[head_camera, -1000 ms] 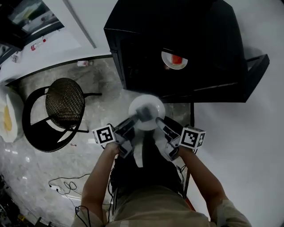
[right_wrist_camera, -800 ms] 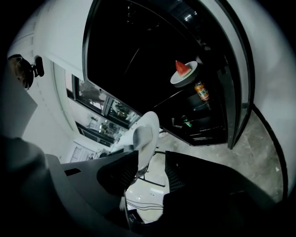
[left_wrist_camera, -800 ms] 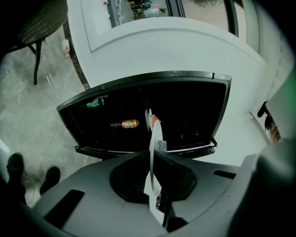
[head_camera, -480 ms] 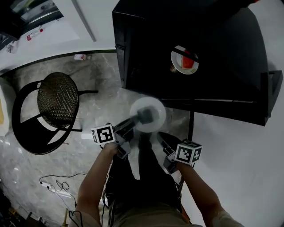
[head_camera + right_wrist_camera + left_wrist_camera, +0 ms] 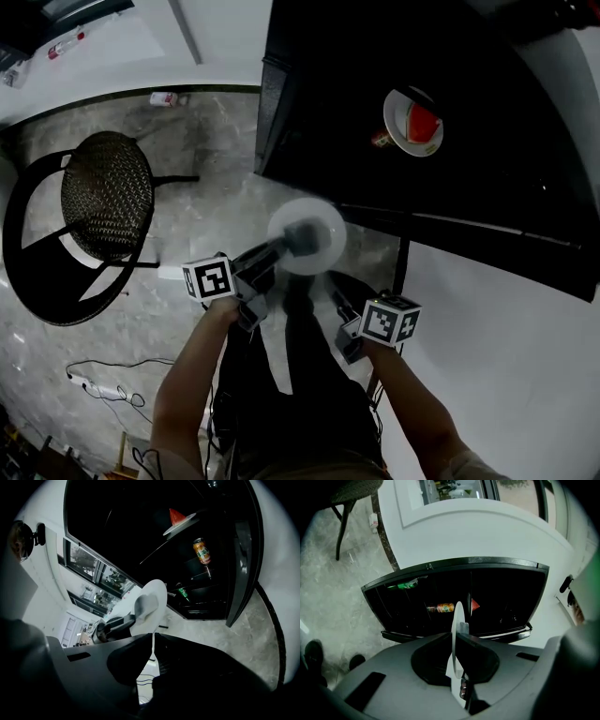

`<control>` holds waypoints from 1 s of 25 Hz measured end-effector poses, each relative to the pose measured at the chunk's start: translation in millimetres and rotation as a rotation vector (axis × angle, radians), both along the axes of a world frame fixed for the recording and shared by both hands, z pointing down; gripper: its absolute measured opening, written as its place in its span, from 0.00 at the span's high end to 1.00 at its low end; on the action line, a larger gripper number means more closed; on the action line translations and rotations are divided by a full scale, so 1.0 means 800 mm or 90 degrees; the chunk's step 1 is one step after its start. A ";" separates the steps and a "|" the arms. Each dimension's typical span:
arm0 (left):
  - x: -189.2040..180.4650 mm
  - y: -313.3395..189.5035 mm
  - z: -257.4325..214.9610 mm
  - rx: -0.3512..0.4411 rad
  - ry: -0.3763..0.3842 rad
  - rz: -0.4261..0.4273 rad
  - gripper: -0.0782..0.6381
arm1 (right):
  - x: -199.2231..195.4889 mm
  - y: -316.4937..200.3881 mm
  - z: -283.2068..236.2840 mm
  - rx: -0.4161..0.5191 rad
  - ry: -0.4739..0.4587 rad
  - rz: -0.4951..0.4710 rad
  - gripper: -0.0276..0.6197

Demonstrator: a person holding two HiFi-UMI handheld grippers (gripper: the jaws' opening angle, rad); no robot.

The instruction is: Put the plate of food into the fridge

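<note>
**A:** How far along is the job, in your opinion?

**B:** The black fridge (image 5: pixel 328 112) stands with its door (image 5: pixel 243 559) open. Inside, on a shelf, is the plate of food (image 5: pixel 412 122), which carries a red watermelon slice (image 5: pixel 424 122). So the main step looks done to me: the food is in the fridge.

**A:** And the white plate (image 5: pixel 314 211) in front of the fridge?

**B:** It looks empty, as far as I can see. It is outside the fridge, above the floor (image 5: pixel 187 244), close to the person's legs. The left gripper (image 5: pixel 295 237) holds it, with the jaws pinching the plate from both of its faces.

**A:** What about the right gripper (image 5: pixel 335 292)?

**B:** It is just beside the white plate and does not touch it. Its jaws are pressed together, and nothing is between them.

**A:** Then what is left to do?

**B:** I think only closing the door, which the free right gripper could do. Perhaps the empty plate must also go somewhere, but the task does not say this.

**A:** Is anything else in the fridge?

**B:** Yes, a small orange can (image 5: pixel 201 550) on another shelf, apart from the food.
</note>
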State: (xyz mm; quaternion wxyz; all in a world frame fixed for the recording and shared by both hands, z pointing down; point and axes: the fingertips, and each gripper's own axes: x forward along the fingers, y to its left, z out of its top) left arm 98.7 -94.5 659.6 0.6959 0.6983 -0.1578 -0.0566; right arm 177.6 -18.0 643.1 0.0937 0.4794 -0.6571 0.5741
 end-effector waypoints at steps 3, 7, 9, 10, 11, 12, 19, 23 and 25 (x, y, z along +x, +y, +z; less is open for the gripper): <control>0.001 0.001 0.014 -0.002 0.002 -0.012 0.86 | 0.007 0.004 0.015 -0.004 0.006 0.001 0.91; -0.001 -0.007 0.042 0.001 0.000 -0.027 0.86 | 0.009 0.003 0.041 -0.002 0.010 0.007 0.91; 0.001 -0.009 0.051 0.003 0.002 -0.032 0.86 | 0.008 0.006 0.054 -0.007 0.021 -0.008 0.91; 0.003 -0.008 0.055 0.001 0.004 -0.034 0.86 | 0.006 0.008 0.060 -0.012 0.025 -0.015 0.91; 0.004 -0.007 0.059 -0.001 0.005 -0.035 0.86 | 0.004 0.011 0.067 -0.017 0.027 -0.021 0.91; 0.005 -0.006 0.063 -0.003 0.004 -0.036 0.86 | 0.002 0.014 0.073 -0.022 0.028 -0.026 0.91; 0.006 -0.010 0.101 -0.005 -0.016 -0.039 0.86 | -0.007 0.024 0.121 -0.027 0.051 -0.072 0.91; 0.006 -0.014 0.124 -0.004 -0.024 -0.043 0.86 | -0.007 0.021 0.140 -0.033 0.049 -0.077 0.91; 0.008 -0.017 0.134 -0.005 -0.026 -0.048 0.86 | -0.006 0.017 0.148 -0.030 0.055 -0.085 0.91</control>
